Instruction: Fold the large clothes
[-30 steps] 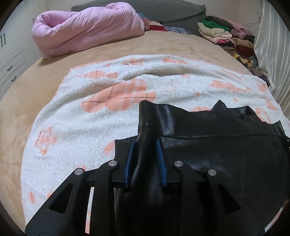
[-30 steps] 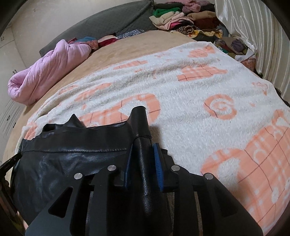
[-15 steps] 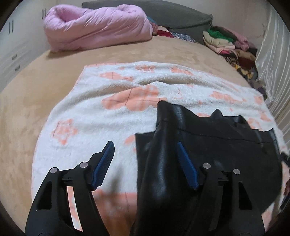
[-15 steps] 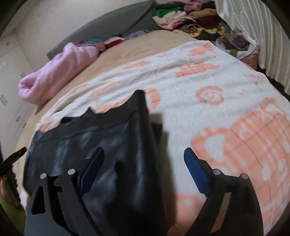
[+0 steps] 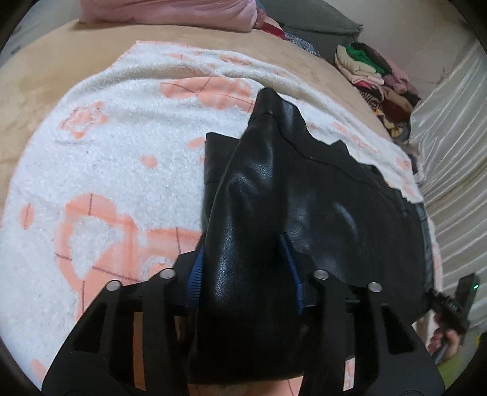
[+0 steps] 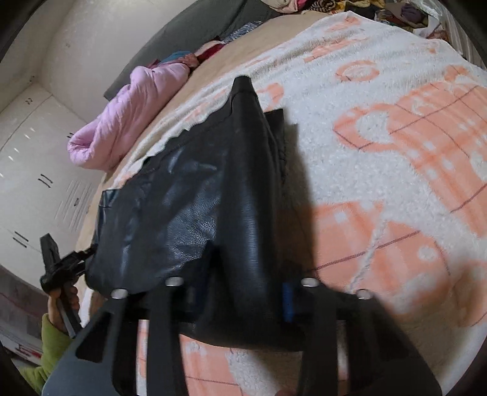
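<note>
Left tool [image 5: 245, 271]: half a second ago my pads stood wide apart; now they are clenched again on a ridge of the black leather garment [image 5: 304, 195].
Garment: it lies ahead of both tools on the white-and-orange blanket [image 5: 106, 170] of the bed.
Right tool [image 6: 240, 300]: also spread before, now clamped on the opposite edge.
Meaning: I judge a new grip, ready for the next fold.

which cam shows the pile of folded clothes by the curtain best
The left wrist view: the pile of folded clothes sits unobstructed at upper right, with separate colored garments distinguishable. The right wrist view catches only a sliver of it cut off at the top edge.
</note>
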